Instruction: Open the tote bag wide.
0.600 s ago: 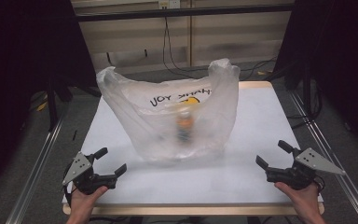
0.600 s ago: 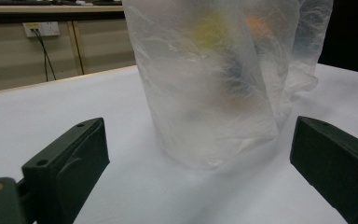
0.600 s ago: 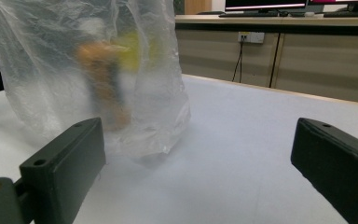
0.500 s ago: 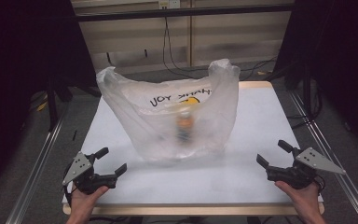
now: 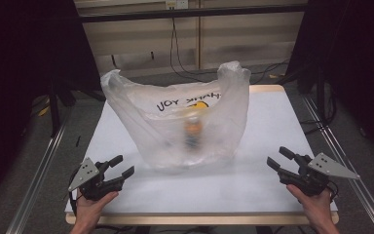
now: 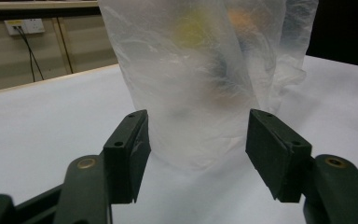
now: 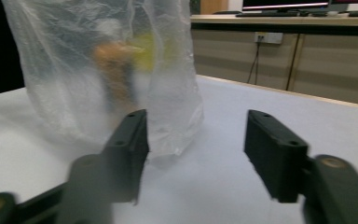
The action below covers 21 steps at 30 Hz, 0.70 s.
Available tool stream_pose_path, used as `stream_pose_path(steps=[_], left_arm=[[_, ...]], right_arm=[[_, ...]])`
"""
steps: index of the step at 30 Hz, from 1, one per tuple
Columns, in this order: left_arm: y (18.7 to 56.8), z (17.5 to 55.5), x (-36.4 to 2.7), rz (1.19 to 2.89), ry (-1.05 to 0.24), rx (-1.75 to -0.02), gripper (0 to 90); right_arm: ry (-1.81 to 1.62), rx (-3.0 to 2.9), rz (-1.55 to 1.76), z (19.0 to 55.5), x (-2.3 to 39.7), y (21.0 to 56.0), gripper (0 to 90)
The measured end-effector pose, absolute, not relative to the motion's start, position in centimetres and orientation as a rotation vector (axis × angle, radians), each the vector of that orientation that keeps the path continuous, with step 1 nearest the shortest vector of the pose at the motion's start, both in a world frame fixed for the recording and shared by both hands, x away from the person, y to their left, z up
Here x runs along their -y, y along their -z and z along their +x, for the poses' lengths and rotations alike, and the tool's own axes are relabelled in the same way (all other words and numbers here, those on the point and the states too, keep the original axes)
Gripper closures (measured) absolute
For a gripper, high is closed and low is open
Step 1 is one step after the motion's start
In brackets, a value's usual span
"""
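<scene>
Two tongs, left point(image 5: 119, 168) and right point(image 5: 280, 158), are staying spread and empty beside the translucent plastic bag point(image 5: 175, 122) on my white bench point(image 5: 272, 122); nothing is shifting, so no step is starting

One overhead view, two low tool-mounted views.
All three share the translucent crinkled plastic bag point(image 5: 185, 122) point(image 6: 205, 79) point(image 7: 107, 70); tool cameras sit low, facing it from opposite front corners of the white surface point(image 5: 268, 126).

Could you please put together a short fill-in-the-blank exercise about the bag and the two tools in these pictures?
1. The plastic bag stands on the white ____.
2. The left tool and the right tool both have their jaws ____.
3. The blurred item seen through the bag is mostly ____ in colour.
4. Both tools rest near the table's ____ edge, apart from the bag.

Missing words: table; open; orange; near (front)
</scene>
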<state>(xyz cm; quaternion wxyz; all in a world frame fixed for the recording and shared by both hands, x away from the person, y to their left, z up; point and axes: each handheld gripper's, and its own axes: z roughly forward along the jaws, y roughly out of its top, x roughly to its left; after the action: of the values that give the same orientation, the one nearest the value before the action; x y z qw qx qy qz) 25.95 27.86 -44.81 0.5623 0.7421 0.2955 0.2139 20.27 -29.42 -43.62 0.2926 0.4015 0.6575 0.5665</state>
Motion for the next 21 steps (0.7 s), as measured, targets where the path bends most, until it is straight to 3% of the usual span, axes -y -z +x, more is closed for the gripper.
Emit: stream_pose_path(steps=[5, 6, 9, 10, 13, 21], left_arm=[[44.0, 25.7, -27.4, 1.749, -0.466, -0.669, 68.1], [44.0, 25.7, -27.4, 1.749, -0.466, -0.669, 69.9], [43.4, 25.6, -27.3, 1.756, -0.464, -0.631, 76.5], [43.2, 25.5, -27.2, 1.76, -0.445, -0.625, 76.5], [42.9, 25.4, -27.0, 1.765, -0.416, -0.607, 88.7], [42.0, 25.9, -26.0, 1.756, -0.361, -0.603, 90.0]], right_arm=[[-1.556, -1.791, 1.025, 20.8, 29.0, 43.1, 70.6], [-1.556, -1.791, 1.025, 20.8, 29.0, 43.1, 70.6], [-1.585, -1.816, 1.001, 21.2, 28.2, 42.5, 82.8], [-1.585, -1.816, 1.001, 21.2, 28.2, 42.5, 82.8], [-1.576, -1.886, 0.962, 21.5, 27.0, 42.2, 90.0], [-1.597, -1.973, 0.965, 22.4, 25.0, 41.3, 90.0]])
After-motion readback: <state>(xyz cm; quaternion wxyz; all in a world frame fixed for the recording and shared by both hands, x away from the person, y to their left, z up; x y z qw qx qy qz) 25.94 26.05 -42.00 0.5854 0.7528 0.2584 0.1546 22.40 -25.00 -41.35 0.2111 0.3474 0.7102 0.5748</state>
